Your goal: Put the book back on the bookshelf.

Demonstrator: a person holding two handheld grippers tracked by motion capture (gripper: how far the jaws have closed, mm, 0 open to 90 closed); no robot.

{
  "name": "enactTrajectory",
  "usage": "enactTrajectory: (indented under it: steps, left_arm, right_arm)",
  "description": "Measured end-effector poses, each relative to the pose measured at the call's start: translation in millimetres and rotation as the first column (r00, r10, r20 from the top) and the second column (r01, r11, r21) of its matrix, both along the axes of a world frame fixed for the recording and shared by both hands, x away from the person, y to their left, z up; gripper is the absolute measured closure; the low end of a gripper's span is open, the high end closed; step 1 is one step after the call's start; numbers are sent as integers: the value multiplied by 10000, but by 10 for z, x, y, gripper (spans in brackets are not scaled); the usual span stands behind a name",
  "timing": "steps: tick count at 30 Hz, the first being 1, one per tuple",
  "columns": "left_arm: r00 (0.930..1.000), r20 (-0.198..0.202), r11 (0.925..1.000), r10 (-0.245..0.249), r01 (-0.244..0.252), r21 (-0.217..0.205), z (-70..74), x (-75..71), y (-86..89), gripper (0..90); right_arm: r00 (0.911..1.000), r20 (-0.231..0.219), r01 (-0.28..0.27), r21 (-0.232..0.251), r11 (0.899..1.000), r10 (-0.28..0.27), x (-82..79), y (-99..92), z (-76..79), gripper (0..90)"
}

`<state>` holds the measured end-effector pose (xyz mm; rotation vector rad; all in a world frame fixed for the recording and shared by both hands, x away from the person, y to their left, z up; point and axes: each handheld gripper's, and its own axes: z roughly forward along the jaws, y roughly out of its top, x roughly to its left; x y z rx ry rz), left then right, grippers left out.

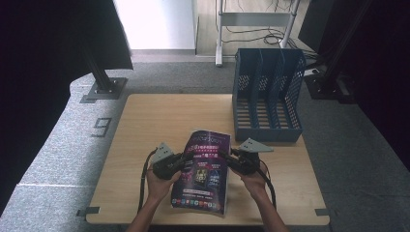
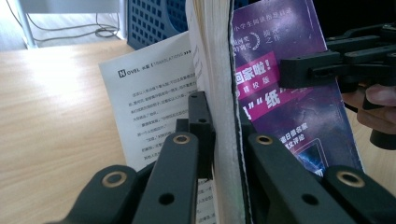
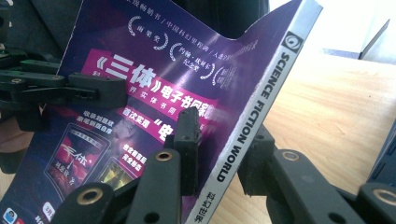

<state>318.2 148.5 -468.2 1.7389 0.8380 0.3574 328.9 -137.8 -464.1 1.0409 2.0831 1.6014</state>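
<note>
Centrally, magazine [image 1: 203, 170]: purple-covered, raised off the near middle of the table [image 1: 145, 125], clamped on both side edges.
Spine: along its right edge, lettered "SCIENCE FICTION WORLD".
Left gripper [image 2: 223, 122]: clenched on the page edge of the magazine, pads pressed against cover and pages; one loose white page fanned out beside the jaws.
Right gripper [image 3: 223, 135]: straddling the spine edge, grasping the magazine.
File rack [image 1: 267, 94]: blue, mesh-walled, upright at the far right of the table, apart from the magazine.
</note>
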Motion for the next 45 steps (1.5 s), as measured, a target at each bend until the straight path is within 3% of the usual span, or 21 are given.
enactTrajectory:
  steps: [14,28,36,45]
  left_arm:
    - [9995,313,10000,-47,46,32,122,91,-66,854]
    - [9966,809,9998,-173,170,40,382,261,-174,854]
    - [9955,872,9993,-363,358,79,275,197,-181,855]
    - [9942,952,9988,-496,499,-9,222,117,-137,854]
  right_arm:
    - [9980,611,176,94,9998,-181,12,-43,152,744]
    - [9898,1300,571,139,9983,-584,108,-122,390,772]
    - [9879,1477,438,308,9986,-479,37,-175,311,785]
    - [9934,1130,92,812,9967,-184,-1,-208,261,793]
